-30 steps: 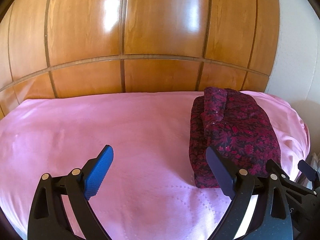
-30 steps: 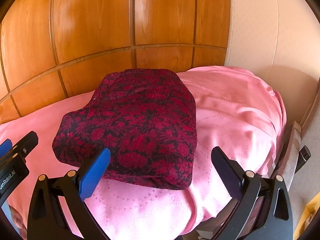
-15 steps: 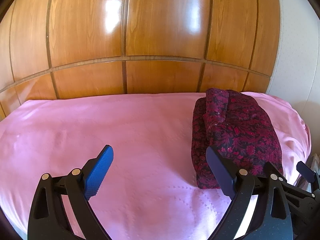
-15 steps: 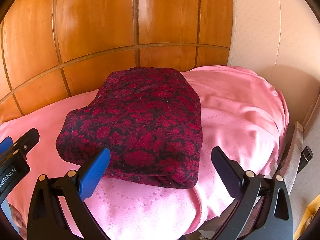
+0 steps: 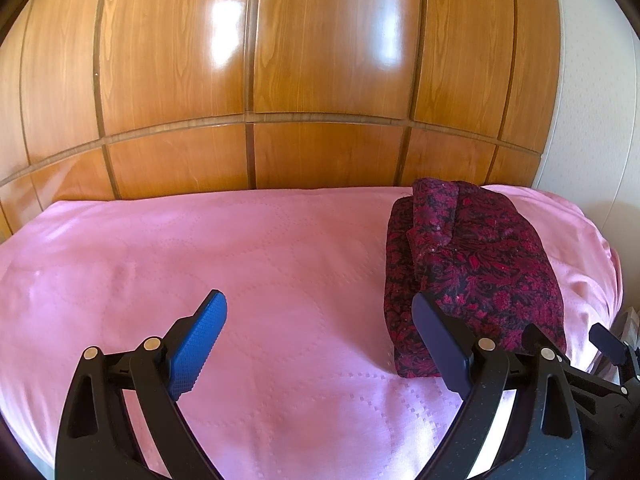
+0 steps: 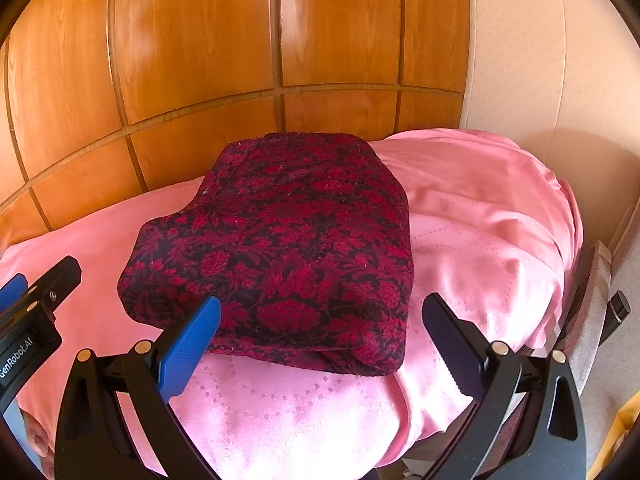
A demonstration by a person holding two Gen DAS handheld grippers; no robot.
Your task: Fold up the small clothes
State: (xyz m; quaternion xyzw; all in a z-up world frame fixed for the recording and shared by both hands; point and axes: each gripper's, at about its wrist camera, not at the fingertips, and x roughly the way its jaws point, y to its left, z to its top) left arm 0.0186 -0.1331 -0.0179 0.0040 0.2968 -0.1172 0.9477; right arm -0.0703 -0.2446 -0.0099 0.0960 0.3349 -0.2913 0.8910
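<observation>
My left claw [image 5: 318,338] and right claw [image 6: 320,332] hang spread and empty just short of the folded garment [image 6: 280,248] on the pink sheet [image 5: 240,264].

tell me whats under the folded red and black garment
The folded garment lies on a pink quilted bedcover, which shows all round it. Whether anything sits between them is hidden by the garment itself.

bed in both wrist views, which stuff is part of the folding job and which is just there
Part of the job:
- folded dark red floral garment
- left gripper, open
- right gripper, open
- pink bedspread it lies on

Just there:
- wooden panel wall
- cream wall
</observation>
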